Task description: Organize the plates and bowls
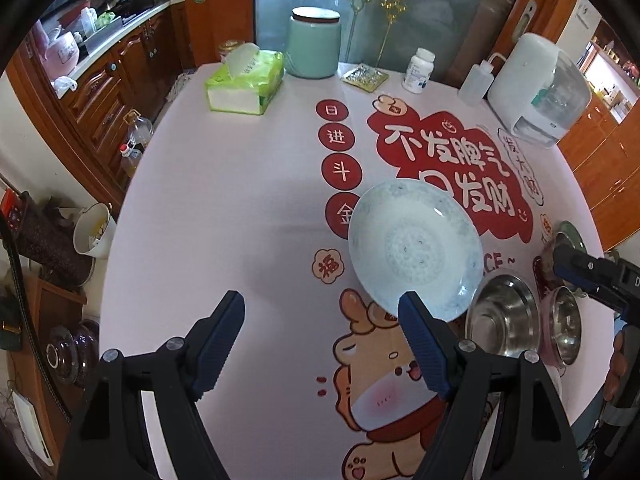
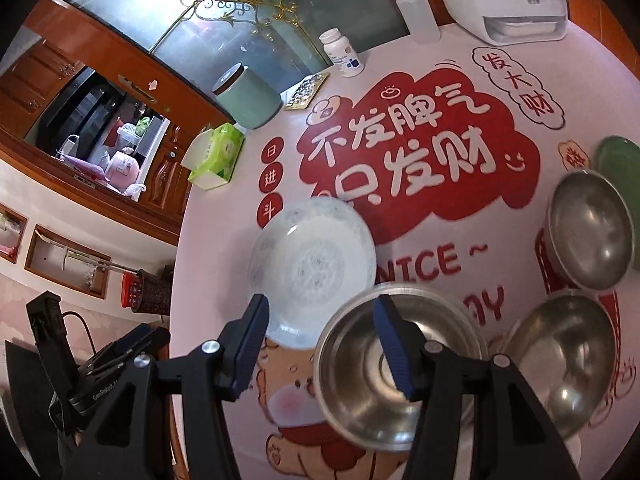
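A pale blue patterned plate (image 1: 416,256) (image 2: 312,264) lies on the printed tablecloth. My left gripper (image 1: 322,296) hovers open over the cloth, its right finger overlapping the plate's near rim with nothing between the pads. To the plate's right stand three steel bowls: a near one (image 1: 504,316) (image 2: 400,368), a second (image 2: 560,360) and a third (image 2: 592,228) on something red. A green plate (image 2: 620,164) lies behind them. My right gripper (image 2: 322,300) is open above the near bowl's left rim, one finger over the bowl's inside and the other over the plate's edge.
Along the table's far side stand a green tissue pack (image 1: 244,84), a mint jar (image 1: 314,42), a gold coaster (image 1: 364,77), a pill bottle (image 1: 418,70), a squeeze bottle (image 1: 476,82) and a white appliance (image 1: 536,88). The table's left edge drops to floor clutter.
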Demonstrator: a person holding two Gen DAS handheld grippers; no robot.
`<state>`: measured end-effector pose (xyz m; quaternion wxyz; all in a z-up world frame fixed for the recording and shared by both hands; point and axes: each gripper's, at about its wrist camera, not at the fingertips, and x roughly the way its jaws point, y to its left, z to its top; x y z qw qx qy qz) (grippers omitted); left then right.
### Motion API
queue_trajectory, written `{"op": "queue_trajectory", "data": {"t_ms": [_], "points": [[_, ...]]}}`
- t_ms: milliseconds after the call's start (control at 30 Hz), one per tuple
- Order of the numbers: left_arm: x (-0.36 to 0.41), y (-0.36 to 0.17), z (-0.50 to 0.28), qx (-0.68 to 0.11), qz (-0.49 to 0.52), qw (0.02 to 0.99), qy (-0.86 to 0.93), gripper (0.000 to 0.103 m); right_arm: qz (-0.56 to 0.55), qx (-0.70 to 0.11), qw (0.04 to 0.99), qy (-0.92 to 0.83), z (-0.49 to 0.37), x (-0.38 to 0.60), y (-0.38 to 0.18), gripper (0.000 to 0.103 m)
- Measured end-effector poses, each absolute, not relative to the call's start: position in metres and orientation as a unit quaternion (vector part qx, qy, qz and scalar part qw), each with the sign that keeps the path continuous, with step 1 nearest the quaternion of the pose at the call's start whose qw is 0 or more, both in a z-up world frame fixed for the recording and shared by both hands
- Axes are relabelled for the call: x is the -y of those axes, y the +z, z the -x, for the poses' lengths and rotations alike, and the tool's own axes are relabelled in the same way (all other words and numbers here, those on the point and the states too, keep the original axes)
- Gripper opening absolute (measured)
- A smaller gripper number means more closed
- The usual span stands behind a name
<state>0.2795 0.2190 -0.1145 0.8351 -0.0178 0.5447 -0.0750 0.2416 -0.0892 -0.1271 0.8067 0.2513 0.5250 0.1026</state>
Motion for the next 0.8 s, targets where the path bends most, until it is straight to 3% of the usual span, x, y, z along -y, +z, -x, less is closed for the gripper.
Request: {"op": "queue_trajectory", "data": {"t_ms": [800], "points": [[-0.193,-0.196,-0.324,-0.592,0.053,0.800,-0.080,0.078,-0.286,-0.574,0.758,0.116,-0.298,0.103,-0.209,0.055]]}}
